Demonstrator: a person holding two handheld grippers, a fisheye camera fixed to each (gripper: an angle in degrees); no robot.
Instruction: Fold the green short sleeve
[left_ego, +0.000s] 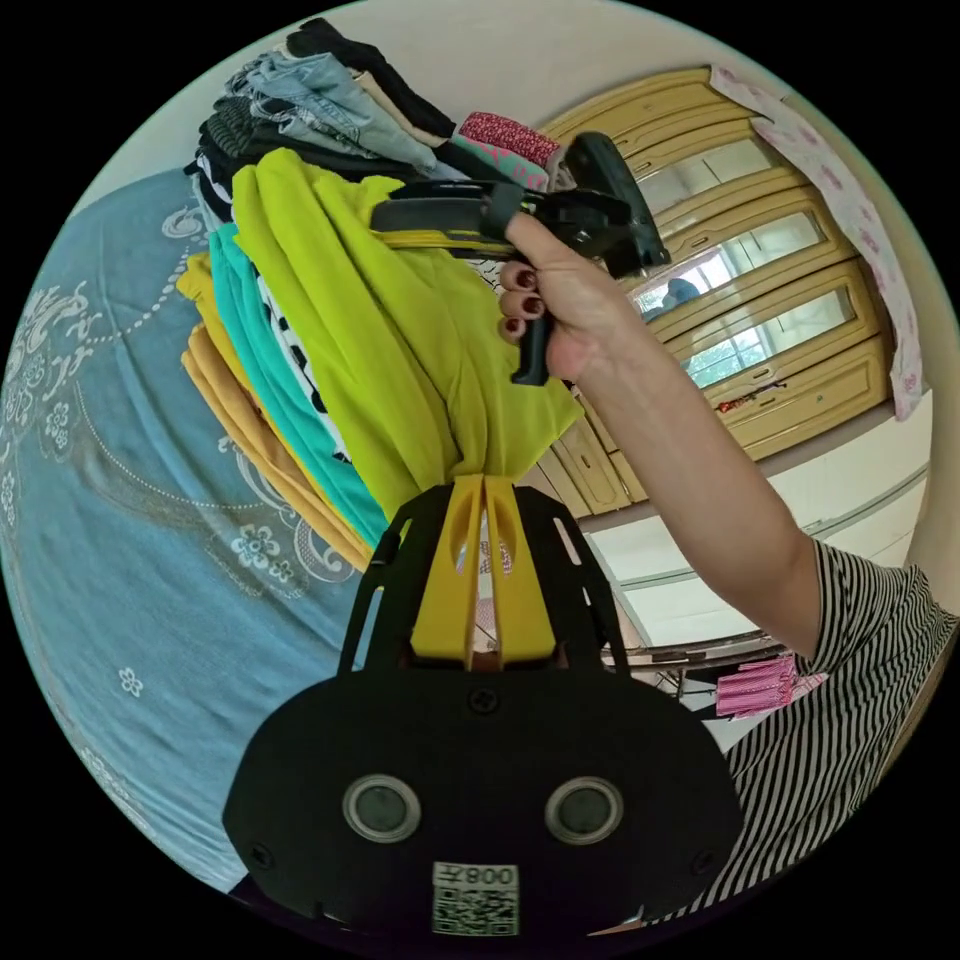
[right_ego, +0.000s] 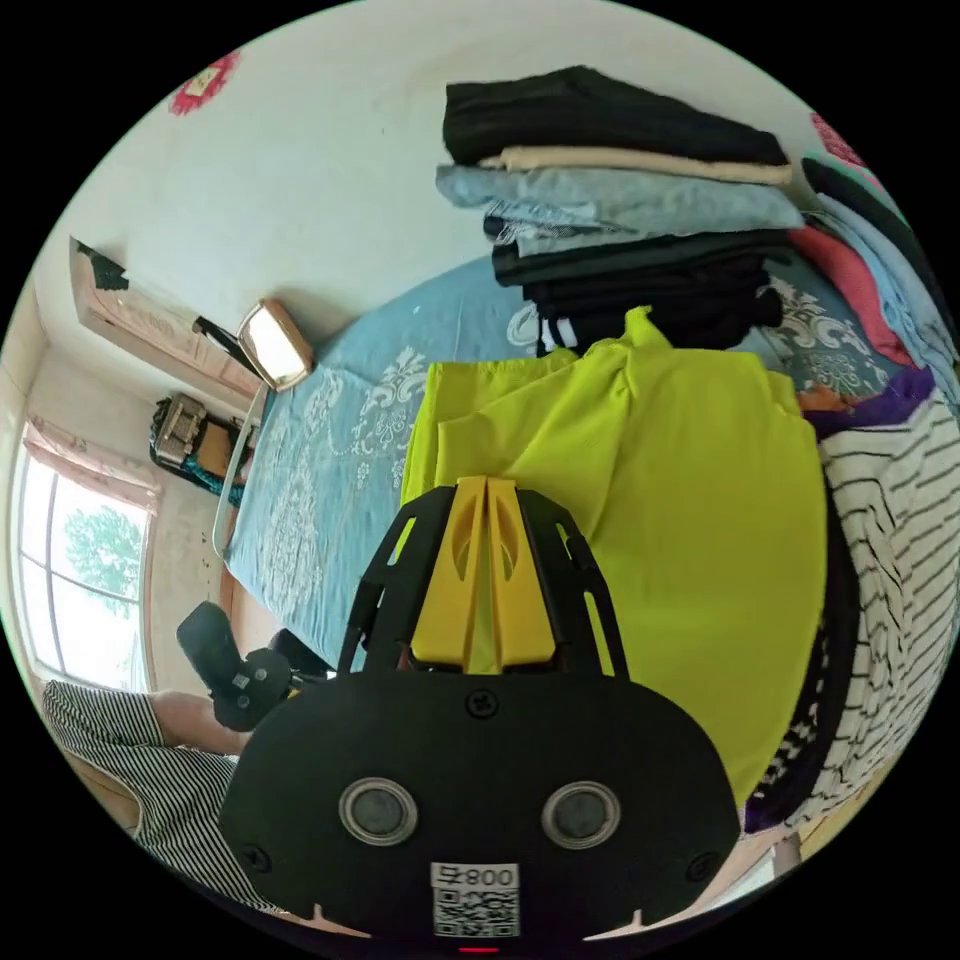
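Both the left gripper (left_ego: 484, 488) and the right gripper (right_ego: 486, 490) were clamped on the lime-green short-sleeve shirt (left_ego: 400, 340), held aloft before the stacked clothes at twelve o'clock; light, limp fabric, best pinched at hems

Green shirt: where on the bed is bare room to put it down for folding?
Both grippers, left and right, pinch the green shirt. Bare blue bedspread lies beside the yellow and teal pile; another open stretch runs toward the mirror. It is crowded around the dark stack.
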